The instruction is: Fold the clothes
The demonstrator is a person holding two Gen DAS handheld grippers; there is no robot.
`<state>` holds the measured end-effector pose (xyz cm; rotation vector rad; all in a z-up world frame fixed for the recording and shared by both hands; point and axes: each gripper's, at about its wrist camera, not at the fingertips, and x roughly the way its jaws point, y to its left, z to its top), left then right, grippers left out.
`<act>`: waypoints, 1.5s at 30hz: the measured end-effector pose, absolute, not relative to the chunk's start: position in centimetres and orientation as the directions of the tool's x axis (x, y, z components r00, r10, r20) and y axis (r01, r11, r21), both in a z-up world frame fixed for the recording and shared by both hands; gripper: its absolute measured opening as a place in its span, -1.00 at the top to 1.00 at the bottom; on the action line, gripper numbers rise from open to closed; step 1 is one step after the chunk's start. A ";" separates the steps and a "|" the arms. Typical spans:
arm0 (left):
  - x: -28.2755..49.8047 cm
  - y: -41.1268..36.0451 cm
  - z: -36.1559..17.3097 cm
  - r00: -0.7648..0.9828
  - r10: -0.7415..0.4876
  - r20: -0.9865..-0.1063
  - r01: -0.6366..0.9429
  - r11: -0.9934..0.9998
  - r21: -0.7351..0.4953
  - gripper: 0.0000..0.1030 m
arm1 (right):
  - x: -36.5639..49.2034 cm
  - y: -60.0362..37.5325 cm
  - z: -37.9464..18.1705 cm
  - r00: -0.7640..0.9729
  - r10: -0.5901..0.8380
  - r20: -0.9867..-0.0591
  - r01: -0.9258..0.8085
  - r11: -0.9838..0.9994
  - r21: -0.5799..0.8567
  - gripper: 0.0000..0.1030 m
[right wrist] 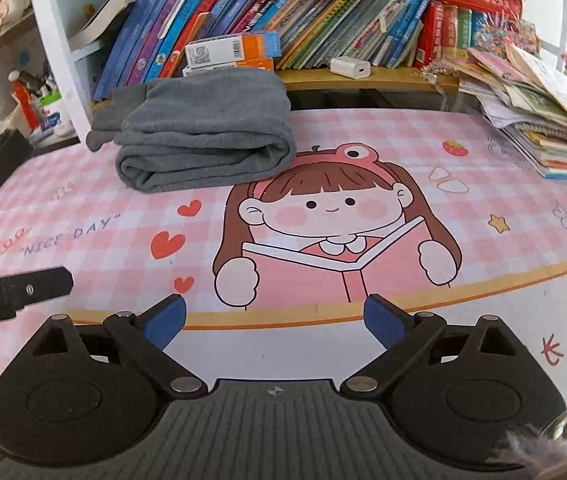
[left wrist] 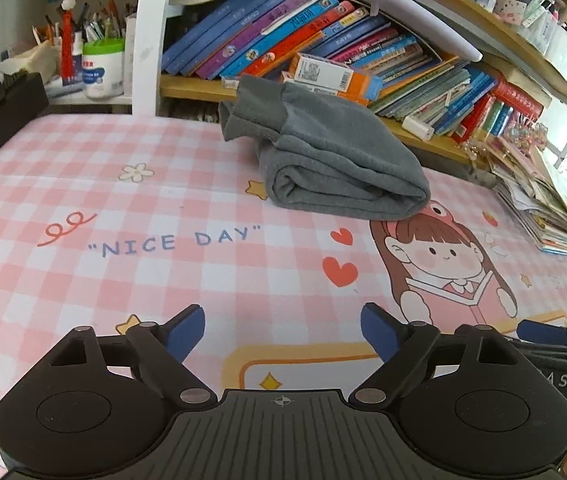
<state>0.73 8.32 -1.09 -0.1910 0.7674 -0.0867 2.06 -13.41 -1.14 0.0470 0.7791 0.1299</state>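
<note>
Left wrist view: your left gripper [left wrist: 282, 332] has its jaws wide apart, nothing between them, only the pink checked desk mat [left wrist: 83, 184] under them. The grey garment [left wrist: 335, 160] lies folded in a thick bundle on the mat, well beyond the fingertips, just behind the printed cartoon girl [left wrist: 439, 256] and up against the lower bookshelf [left wrist: 191, 86]. Ribbed cuffs stick out at the bundle's far left end. A bit of your right gripper [left wrist: 543, 334] shows at the right edge, beside the girl print.

Right wrist view: right gripper [right wrist: 273, 318] jaws also spread, empty, hovering over the girl print's book. The garment sits to the upper left of the girl's head, its near corner touching her hair. The left gripper's tip shows at the left edge.

Handling, as a judgement: soft, thick knit, light, will sag and unroll if lifted by one layer. Pinch through all layers at the rolled near edge, or take the cuffs.

Hard to tell: what garment it is, how many layers, whether its far side rests on the shelf. The mat's edges are cut off.
</note>
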 end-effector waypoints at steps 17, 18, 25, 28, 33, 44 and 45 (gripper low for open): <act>0.2 7.6 -0.5 0.754 -0.103 -0.648 0.048 0.994 -0.103 -0.97 | 1.7 -12.8 -1.4 0.738 0.101 -0.667 -0.114 0.993 0.025 -1.00; 0.2 7.6 -0.5 0.753 -0.105 -0.649 0.051 0.993 -0.102 -0.97 | 1.7 -12.8 -1.4 0.737 0.101 -0.669 -0.114 0.993 0.025 -0.99; 0.0 7.4 -0.7 0.752 -0.113 -0.649 0.058 0.993 -0.105 -0.99 | 1.6 -12.8 -1.5 0.732 0.101 -0.674 -0.114 0.993 0.025 -1.00; 0.0 7.5 -0.7 0.753 -0.116 -0.648 0.060 0.992 -0.108 -1.00 | 1.6 -12.8 -1.5 0.731 0.100 -0.675 -0.112 0.993 0.025 -1.00; -0.1 7.3 -0.7 0.758 -0.123 -0.641 0.077 0.992 -0.099 -1.00 | 1.6 -12.8 -1.5 0.730 0.100 -0.676 -0.112 0.993 0.026 -1.00; -0.2 7.3 -0.6 0.760 -0.125 -0.637 0.086 0.992 -0.093 -1.00 | 1.7 -12.8 -1.5 0.725 0.102 -0.681 -0.114 0.993 0.028 -1.00; -0.2 7.3 -0.6 0.759 -0.126 -0.639 0.086 0.992 -0.094 -1.00 | 1.7 -12.8 -1.5 0.725 0.102 -0.681 -0.114 0.993 0.028 -1.00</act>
